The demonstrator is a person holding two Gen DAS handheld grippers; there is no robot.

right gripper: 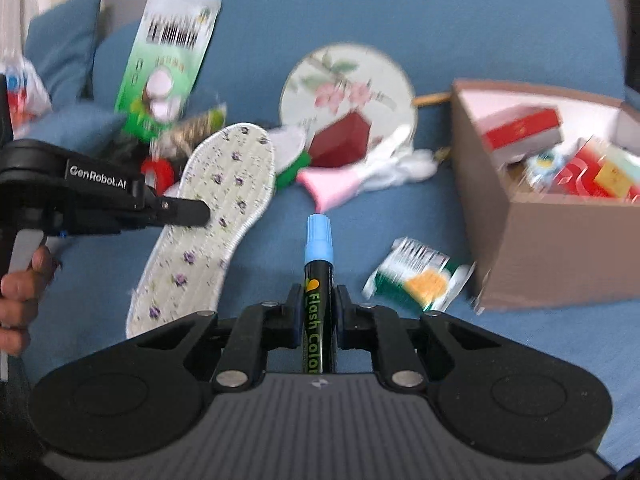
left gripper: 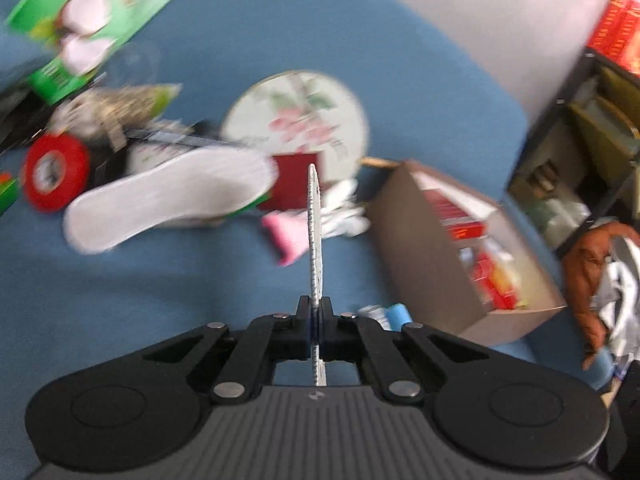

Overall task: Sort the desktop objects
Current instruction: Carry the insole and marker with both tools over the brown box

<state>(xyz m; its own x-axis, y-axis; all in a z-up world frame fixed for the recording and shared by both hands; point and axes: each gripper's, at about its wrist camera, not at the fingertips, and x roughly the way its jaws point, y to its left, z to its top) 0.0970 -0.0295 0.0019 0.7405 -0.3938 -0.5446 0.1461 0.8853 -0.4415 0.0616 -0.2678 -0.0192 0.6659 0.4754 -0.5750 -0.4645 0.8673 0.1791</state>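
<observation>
Through the left wrist camera, my left gripper (left gripper: 314,312) pinched the floral insole (left gripper: 315,236) edge-on above the blue surface (left gripper: 160,300). Through the right, my right gripper (right gripper: 318,300) clamped a blue-capped marker (right gripper: 318,264), beside the open cardboard box (right gripper: 552,248).

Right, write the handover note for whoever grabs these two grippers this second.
Left gripper: fingers shut on the floral insole, held on edge.
Right gripper: fingers shut on the blue-capped marker.
Box: to the right, already holds red packs.
Left to do: neither held item is in the box yet. The second insole, round fan, red tape roll and green sachet lie on the blue surface.
</observation>
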